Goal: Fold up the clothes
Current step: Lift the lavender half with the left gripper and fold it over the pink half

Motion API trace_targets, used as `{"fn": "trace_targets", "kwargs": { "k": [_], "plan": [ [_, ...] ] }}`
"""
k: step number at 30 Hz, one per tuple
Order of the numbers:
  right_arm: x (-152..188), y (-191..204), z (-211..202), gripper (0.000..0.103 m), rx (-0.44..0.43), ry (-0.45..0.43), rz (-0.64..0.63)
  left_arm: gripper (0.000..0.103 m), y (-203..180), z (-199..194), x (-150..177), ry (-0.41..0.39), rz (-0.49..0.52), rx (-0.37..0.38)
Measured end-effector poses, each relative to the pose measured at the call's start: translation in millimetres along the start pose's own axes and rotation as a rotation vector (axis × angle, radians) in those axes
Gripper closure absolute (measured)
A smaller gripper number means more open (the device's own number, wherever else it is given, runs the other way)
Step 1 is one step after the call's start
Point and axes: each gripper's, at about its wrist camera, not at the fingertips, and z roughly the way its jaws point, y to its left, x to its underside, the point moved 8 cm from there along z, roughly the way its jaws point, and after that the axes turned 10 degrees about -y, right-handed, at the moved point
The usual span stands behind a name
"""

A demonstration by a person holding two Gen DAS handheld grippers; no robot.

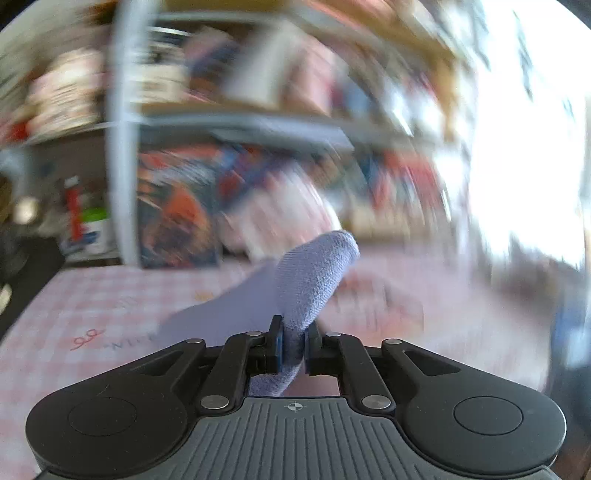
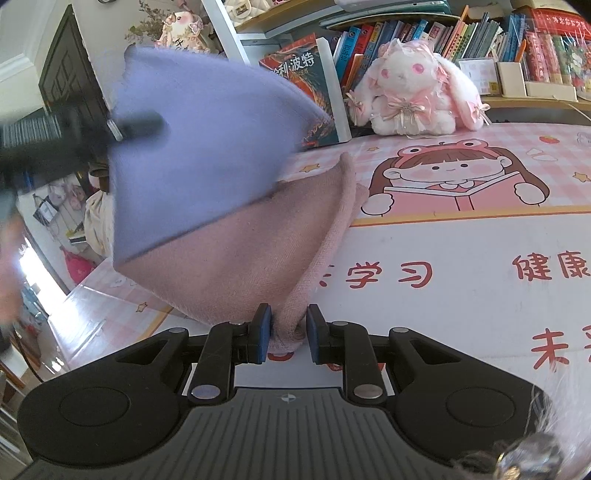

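Left hand-held gripper (image 1: 293, 341): jaws nearly shut, pinching a bunched edge of the cloth (image 1: 314, 280), which stuck up past the pads in a lavender roll. The rest of the cloth trailed down to the table (image 1: 74, 306). The room behind it was badly smeared in the left wrist view, so the shelves there could not be read. From the right wrist view the same gripper showed as a dark blur at far left, high against the lavender panel (image 2: 199, 147), which was raised off the table like a sail. Judged: the corner was lifted so that half could be carried over the other half.

Middle: the cloth was two-toned, lavender above and dusty pink (image 2: 258, 251) below, the pink part sloping down to the near edge.

Right hand-held gripper (image 2: 287, 332): jaws close together, clamped on a gathered pink corner low over the table, pointing forward and somewhat down. Judged: it served as the anchor, pinning one end while the other swung.

Farther right: printed table mat (image 2: 461, 229), and a plush rabbit (image 2: 413, 96) against the books (image 2: 480, 33), well apart from the cloth.
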Motion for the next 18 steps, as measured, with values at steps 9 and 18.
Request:
{"fn": "trace_targets", "kwargs": {
  "k": [9, 18],
  "plan": [
    [-1.3, -6.1, -3.4, 0.084, -0.010, 0.006, 0.052, 0.055, -49.6, 8.7, 52.3, 0.113, 0.357, 0.041],
    [-37.1, -26.9, -46.6, 0.075, -0.006, -0.119, 0.192, 0.050, -1.5, -41.8, 7.2, -0.082, 0.044, 0.149]
  ]
}}
